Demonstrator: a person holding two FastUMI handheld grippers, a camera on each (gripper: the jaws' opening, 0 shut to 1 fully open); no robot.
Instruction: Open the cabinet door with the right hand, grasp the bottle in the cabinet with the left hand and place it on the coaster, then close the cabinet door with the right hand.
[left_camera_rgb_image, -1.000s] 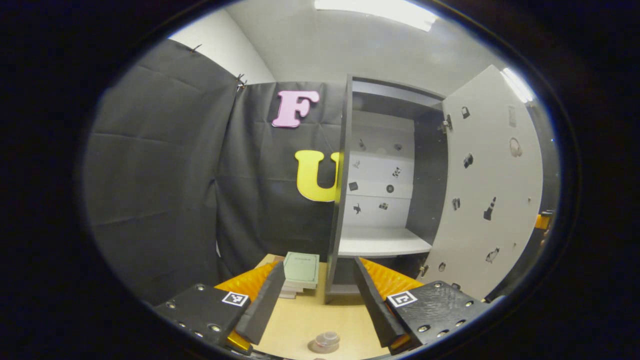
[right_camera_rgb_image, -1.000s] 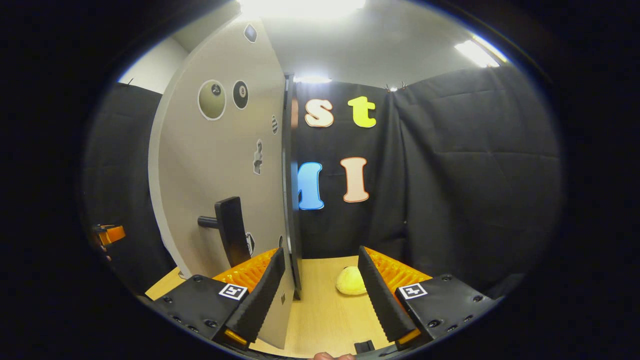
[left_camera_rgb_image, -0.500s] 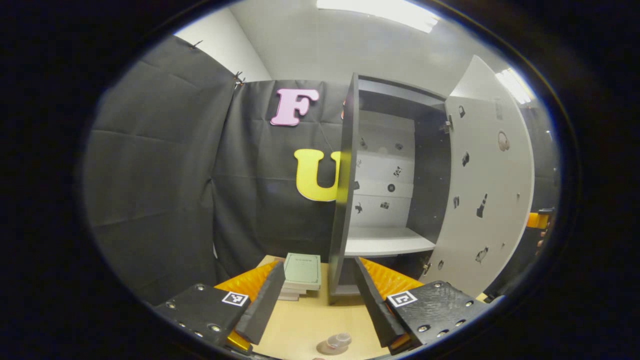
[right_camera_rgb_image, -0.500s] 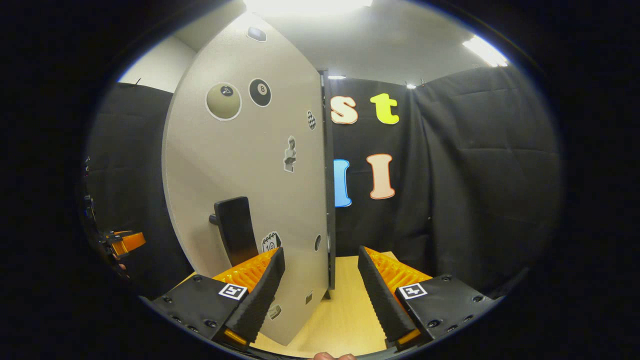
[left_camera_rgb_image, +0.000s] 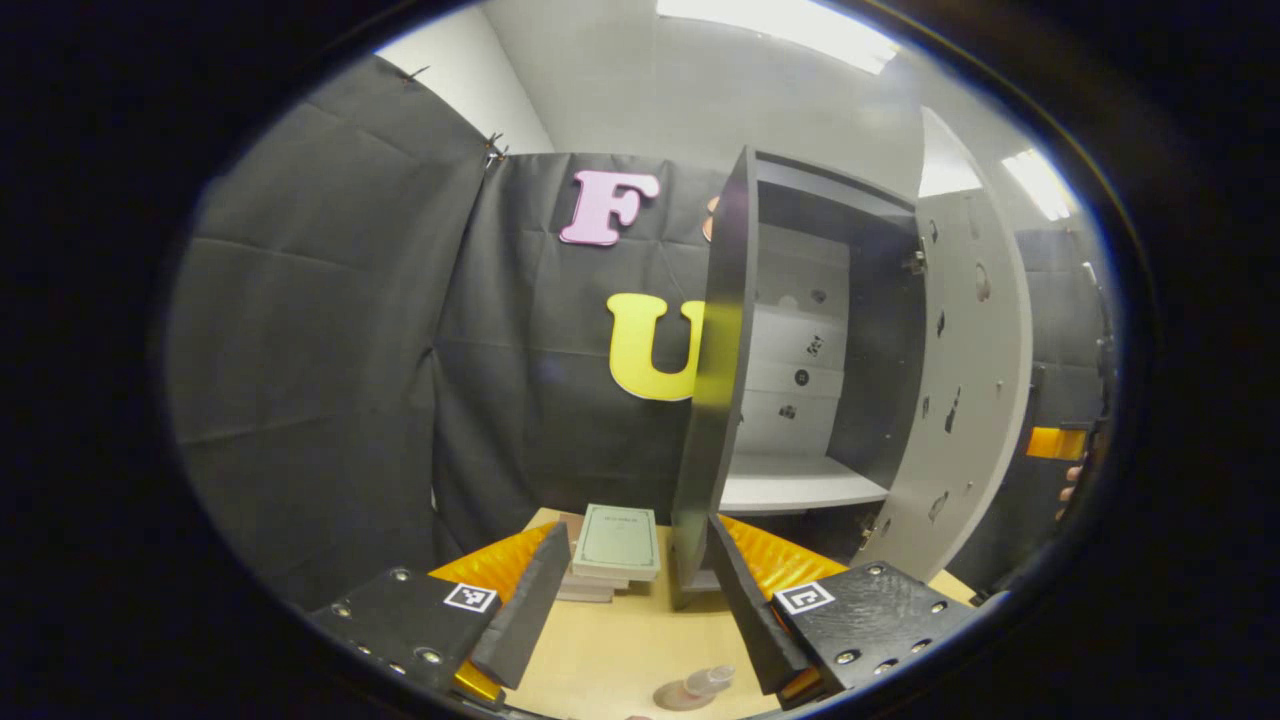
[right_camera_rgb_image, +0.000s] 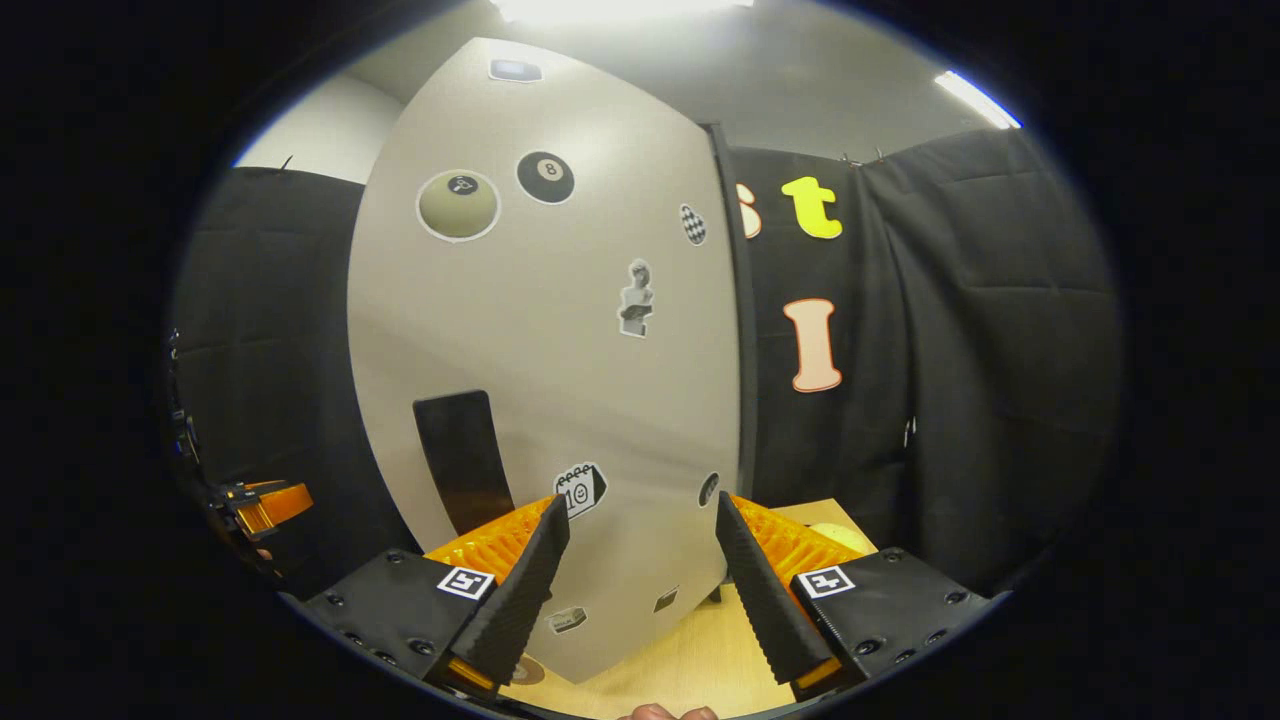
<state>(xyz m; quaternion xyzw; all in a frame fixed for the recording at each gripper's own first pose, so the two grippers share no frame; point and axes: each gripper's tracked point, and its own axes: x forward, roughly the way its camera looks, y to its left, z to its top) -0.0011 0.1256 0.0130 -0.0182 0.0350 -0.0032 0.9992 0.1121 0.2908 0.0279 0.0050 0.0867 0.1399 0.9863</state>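
The grey cabinet stands on the wooden table with its shelf bare and its door partly open. A small clear bottle rests on a round brown coaster at the bottom edge, just in front of my open left gripper. In the right gripper view the door's sticker-covered outer face looms close, with its black handle at lower left. My right gripper is open right in front of that face, beside the handle; whether it touches the door I cannot tell.
A stack of books lies left of the cabinet on the table. A yellow soft object sits on the table behind the right finger. The other gripper, hand-held, shows at the far right and far left.
The door has swung further toward closed, and its outer face now sits squarely before my right gripper. The left gripper's view has shifted left, so the cabinet looks narrower.
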